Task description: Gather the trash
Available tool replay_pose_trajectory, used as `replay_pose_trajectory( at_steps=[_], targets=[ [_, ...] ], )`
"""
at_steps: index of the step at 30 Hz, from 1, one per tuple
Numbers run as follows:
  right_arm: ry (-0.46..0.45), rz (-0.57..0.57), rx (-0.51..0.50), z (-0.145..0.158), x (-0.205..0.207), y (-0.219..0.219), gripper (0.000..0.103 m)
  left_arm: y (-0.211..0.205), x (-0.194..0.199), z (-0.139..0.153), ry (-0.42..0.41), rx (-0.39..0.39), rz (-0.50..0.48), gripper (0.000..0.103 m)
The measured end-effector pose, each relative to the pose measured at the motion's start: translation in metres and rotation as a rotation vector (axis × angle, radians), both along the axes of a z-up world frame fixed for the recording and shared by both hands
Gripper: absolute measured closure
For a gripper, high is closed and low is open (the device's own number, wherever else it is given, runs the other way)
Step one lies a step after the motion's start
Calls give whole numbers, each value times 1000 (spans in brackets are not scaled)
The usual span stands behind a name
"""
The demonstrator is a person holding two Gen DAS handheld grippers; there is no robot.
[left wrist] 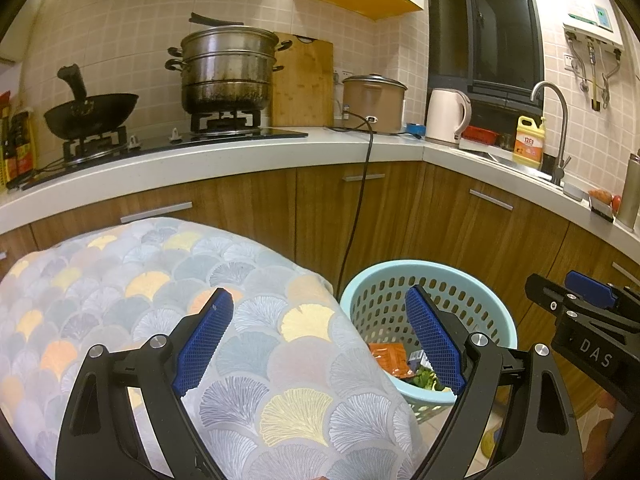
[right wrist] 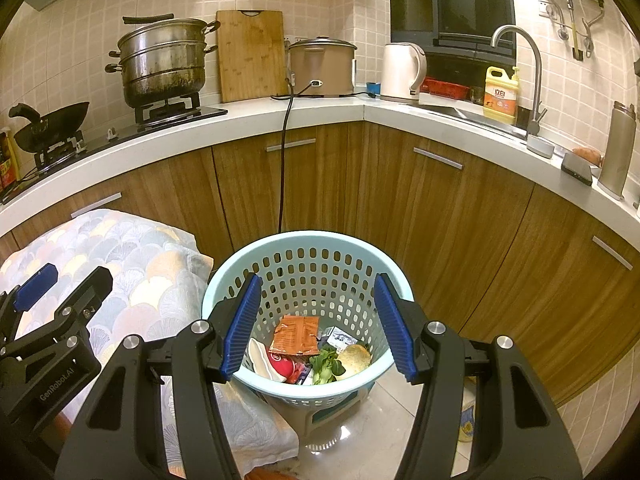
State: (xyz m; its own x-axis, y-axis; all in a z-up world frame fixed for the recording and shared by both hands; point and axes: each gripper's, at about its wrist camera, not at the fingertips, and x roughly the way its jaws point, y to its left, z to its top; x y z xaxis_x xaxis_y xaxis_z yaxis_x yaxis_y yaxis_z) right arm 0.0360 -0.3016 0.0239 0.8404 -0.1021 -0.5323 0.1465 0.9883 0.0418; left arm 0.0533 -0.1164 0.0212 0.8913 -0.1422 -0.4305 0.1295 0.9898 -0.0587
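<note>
- Left tongs (left wrist: 320, 340): one pair, lower centre of the left wrist view, spread wide, nothing between the blue pads; they hang over a patterned cloth (left wrist: 180, 300) with a scallop print, lower left.
- Right tongs (right wrist: 316, 324): one pair, lower centre of the right wrist view, parted and holding nothing, poised above the basket mouth.
- Basket (right wrist: 224, 276): one, pale blue, perforated wall, standing on the floor just beside the cloth, in front of the wooden cabinets.
- Trash, inside the basket at its bottom: one orange packet (right wrist: 296, 334), one red-and-white wrapper (right wrist: 276, 362), one bunch of green leaves (right wrist: 326, 364), one round flat bread-like piece (right wrist: 355, 356), one small printed box (right wrist: 338, 336).
- Worktop (right wrist: 400, 114), upper half of the frame, L-shaped: one stacked steamer pot (right wrist: 164, 60) on the hob, one black wok (right wrist: 52, 124), one chopping board (right wrist: 250, 54) leaning on the tiles, one rice cooker (right wrist: 322, 66), one white kettle (right wrist: 402, 72), one yellow detergent bottle (right wrist: 500, 94), one tap (right wrist: 520, 60), one steel flask (right wrist: 618, 148).
</note>
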Motion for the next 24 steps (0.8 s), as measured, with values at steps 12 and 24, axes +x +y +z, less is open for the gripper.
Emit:
replay_pose_trajectory(
  at_steps=[12,24],
  targets=[
    [0,0,0,-1,1,-1,48,0,1,0,0,7,7,17],
    [1,0,1,-1,0,-1,48,2,2,0,-2,16,18,17]
  ],
)
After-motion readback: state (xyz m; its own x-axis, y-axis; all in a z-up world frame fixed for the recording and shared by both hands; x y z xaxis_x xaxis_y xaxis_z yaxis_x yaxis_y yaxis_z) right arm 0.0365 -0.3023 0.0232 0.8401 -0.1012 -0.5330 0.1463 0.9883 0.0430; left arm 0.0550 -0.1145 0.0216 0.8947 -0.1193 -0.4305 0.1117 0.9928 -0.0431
